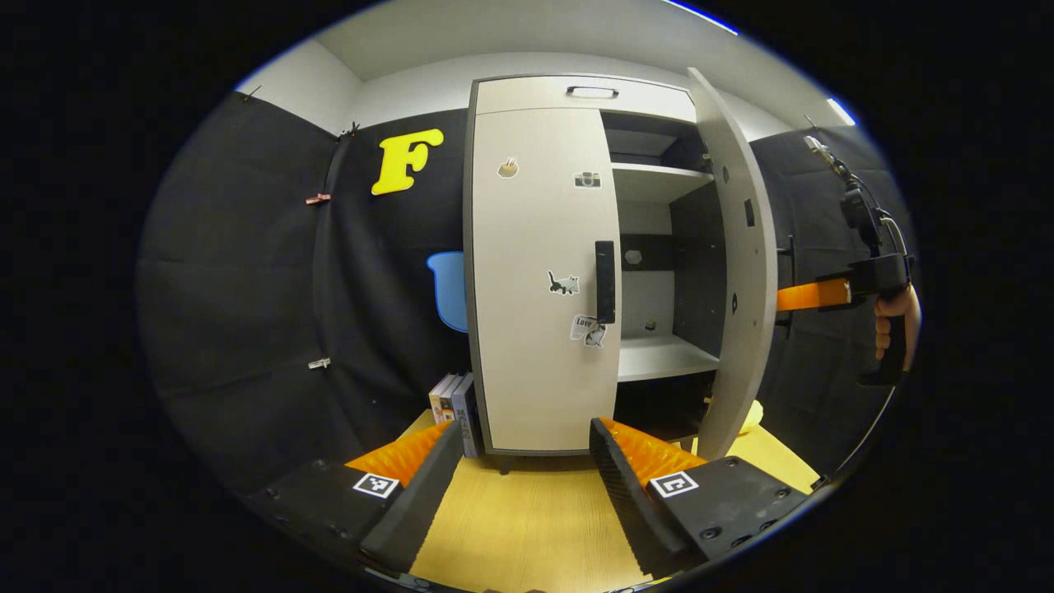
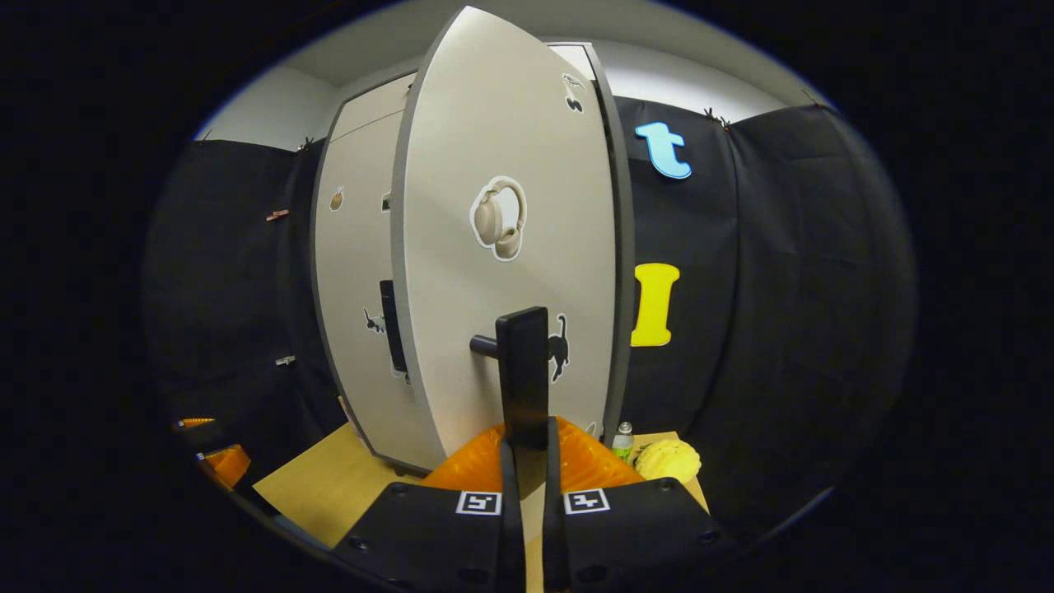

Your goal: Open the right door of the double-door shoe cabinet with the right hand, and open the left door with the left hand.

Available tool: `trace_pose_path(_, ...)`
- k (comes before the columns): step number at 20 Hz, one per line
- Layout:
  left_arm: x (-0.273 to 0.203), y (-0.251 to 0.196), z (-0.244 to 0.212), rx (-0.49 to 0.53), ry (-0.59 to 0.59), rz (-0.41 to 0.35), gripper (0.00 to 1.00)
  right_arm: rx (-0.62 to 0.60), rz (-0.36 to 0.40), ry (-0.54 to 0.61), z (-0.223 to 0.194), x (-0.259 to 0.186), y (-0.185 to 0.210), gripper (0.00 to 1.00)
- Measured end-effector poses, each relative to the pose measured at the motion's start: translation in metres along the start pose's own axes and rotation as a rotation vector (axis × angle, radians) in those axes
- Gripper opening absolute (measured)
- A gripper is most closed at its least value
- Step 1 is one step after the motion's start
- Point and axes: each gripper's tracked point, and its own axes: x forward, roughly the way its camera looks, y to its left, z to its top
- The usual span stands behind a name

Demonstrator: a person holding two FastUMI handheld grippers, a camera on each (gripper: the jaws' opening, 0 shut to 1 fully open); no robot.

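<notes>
A pale shoe cabinet (image 1: 576, 95) stands on a wooden table (image 1: 527, 527). Its right door (image 1: 737, 272) is swung out, showing the shelves (image 1: 659, 358) inside. Its left door (image 1: 539, 280) is flat and closed, with a black bar handle (image 1: 605, 282). My left gripper (image 1: 519, 486) is open, low in front of the left door and apart from it. In the right gripper view the right door (image 2: 510, 247) fills the middle, and my right gripper (image 2: 527, 449) is shut on its black handle (image 2: 524, 371). A hand (image 1: 893, 325) holds that gripper behind the door's edge.
Several books (image 1: 457, 403) stand at the cabinet's left foot. A yellow lumpy object (image 2: 669, 459) and a small bottle (image 2: 624, 441) sit on the table to the cabinet's right. Black cloth walls close in on both sides.
</notes>
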Motion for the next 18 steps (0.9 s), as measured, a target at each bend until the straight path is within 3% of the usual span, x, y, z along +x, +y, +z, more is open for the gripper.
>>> trace_pose_path(5, 0.006, -0.001, -0.002, -0.011, 0.008, 0.002, 0.95, 0.001, -0.045, 0.002, -0.001, -0.004, -0.016, 0.12)
trace_pose_path(11, 0.014, -0.011, -0.001, -0.008, 0.007, -0.017, 0.95, 0.015, -0.176, -0.028, 0.003, -0.008, -0.056, 0.11)
trace_pose_path(13, 0.017, -0.016, 0.000, 0.000, 0.008, -0.029, 0.95, 0.099, -0.149, -0.022, 0.001, -0.011, -0.055, 0.05)
trace_pose_path(18, 0.024, -0.033, 0.005, 0.010, 0.005, -0.060, 0.95, 0.077, -0.159, -0.040, 0.003, -0.008, -0.055, 0.05)
